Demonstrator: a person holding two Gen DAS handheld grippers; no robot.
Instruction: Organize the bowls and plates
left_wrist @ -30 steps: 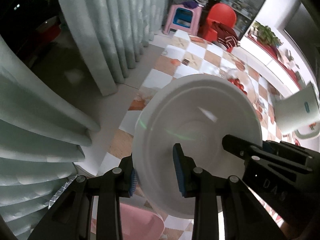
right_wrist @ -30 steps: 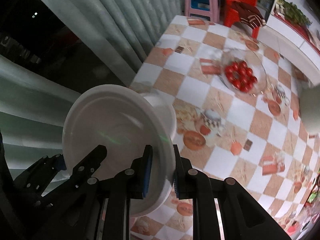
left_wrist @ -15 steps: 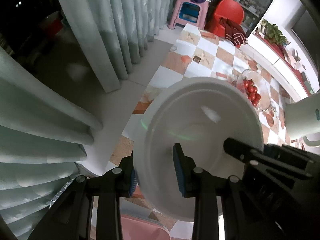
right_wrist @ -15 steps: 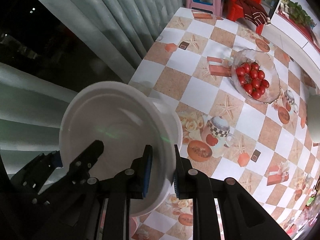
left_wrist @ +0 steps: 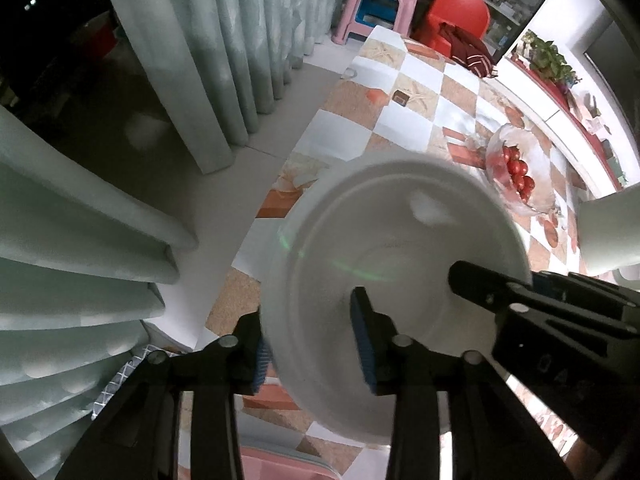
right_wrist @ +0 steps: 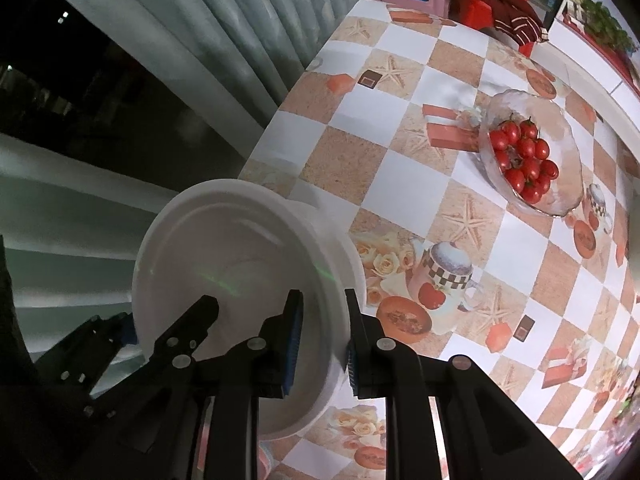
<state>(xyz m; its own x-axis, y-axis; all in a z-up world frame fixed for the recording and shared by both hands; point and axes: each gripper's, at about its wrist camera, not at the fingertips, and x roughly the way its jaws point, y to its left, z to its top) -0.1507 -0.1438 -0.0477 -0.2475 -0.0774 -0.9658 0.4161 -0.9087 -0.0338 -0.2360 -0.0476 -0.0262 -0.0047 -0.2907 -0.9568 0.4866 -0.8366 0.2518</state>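
Round white plastic bowl held tilted above checkered tablecloth, near its curtain-side edge. Right gripper clenched on bowl rim. Left gripper straddling opposite rim, jaws opening, pads seemingly clear. Glass dish of cherry tomatoes well apart.
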